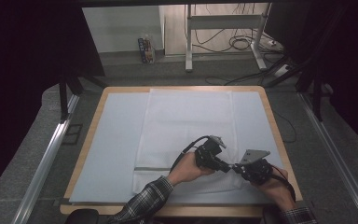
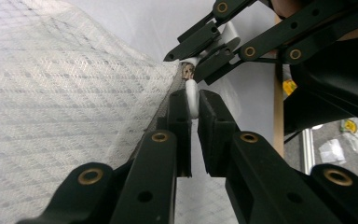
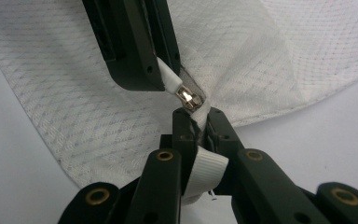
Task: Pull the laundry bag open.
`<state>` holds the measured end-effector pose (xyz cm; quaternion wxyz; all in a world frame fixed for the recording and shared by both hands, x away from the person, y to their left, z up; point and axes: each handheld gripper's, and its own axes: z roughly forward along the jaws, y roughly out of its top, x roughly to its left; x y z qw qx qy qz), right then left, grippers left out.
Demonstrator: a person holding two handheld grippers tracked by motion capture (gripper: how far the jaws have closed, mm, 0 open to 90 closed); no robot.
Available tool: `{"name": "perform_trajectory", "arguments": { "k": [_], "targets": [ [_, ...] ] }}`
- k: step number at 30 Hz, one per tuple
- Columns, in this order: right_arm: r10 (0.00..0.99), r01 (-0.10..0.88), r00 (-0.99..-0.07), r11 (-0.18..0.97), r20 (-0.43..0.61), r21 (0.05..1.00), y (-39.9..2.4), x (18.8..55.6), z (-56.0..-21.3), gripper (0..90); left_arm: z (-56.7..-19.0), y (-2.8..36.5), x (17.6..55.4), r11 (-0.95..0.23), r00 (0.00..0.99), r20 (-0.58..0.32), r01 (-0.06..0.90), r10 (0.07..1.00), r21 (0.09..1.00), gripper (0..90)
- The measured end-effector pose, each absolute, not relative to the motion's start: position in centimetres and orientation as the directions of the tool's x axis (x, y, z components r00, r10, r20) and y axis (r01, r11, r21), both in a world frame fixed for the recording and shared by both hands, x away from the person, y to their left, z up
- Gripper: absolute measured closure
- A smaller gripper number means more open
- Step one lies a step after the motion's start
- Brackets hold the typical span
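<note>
Where your two grippers meet at the near right part of the table [image 1: 89, 135], the left gripper [image 1: 227, 167] has its jaws pressed together on the white zipper pull [image 2: 192, 95], which stands upright in the slot between them in the left gripper view. Just beyond that pull, the metal slider [image 3: 187, 99] sits against the edge of the white mesh bag [image 1: 186, 130]. In the left gripper view the slider is small and blurred, half covered by your other tool's jaws, so its shape is hard to make out there; the right gripper view shows it more plainly as a shiny metal piece.

Your right gripper [image 1: 236, 169] is pinched on the bag's edge right beside the slider, nearer to you than it. A white ribbed tab [image 3: 207, 173] of fabric comes out between its jaws toward the camera, and a thin bit of something at the tab's lower end is too small to identify. How deep the fabric runs between the jaws is hidden.

The bag lies flat on a pale blue sheet [image 1: 116, 130] ahead and to the left of both tools, with a grey strip [image 1: 153, 168] across it to the left of your left hand [image 1: 186, 170]. Your right hand [image 1: 275, 184] hides the rear of its gripper, and your plaid sleeve [image 1: 142, 203] is cut off at the bottom of the high view.
</note>
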<state>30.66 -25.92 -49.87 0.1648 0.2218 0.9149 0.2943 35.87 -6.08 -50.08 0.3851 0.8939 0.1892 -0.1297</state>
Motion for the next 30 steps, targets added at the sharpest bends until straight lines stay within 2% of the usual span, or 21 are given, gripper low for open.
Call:
{"name": "perform_trajectory", "arguments": {
  "k": [5, 17, 30],
  "targets": [
    [0.506, 0.318, -0.847, 0.726, -0.161, 0.610, -25.9, 30.7, -49.9, 82.9, -50.2, -6.0, 35.7, -0.623, 0.901, -0.359, 0.428, 0.242, 0.654, 87.2],
    [0.514, 0.341, -0.847, 0.721, -0.136, 0.604, -26.0, 30.8, -50.0, 84.5, -50.1, -5.3, 35.5, -0.658, 0.919, -0.308, 0.391, 0.245, 0.644, 87.7],
    [0.530, 0.363, -0.840, 0.710, -0.118, 0.603, -26.4, 30.9, -50.2, 84.7, -50.5, -3.0, 35.6, -0.646, 0.909, -0.326, 0.413, 0.258, 0.642, 87.6]
  ]
}}
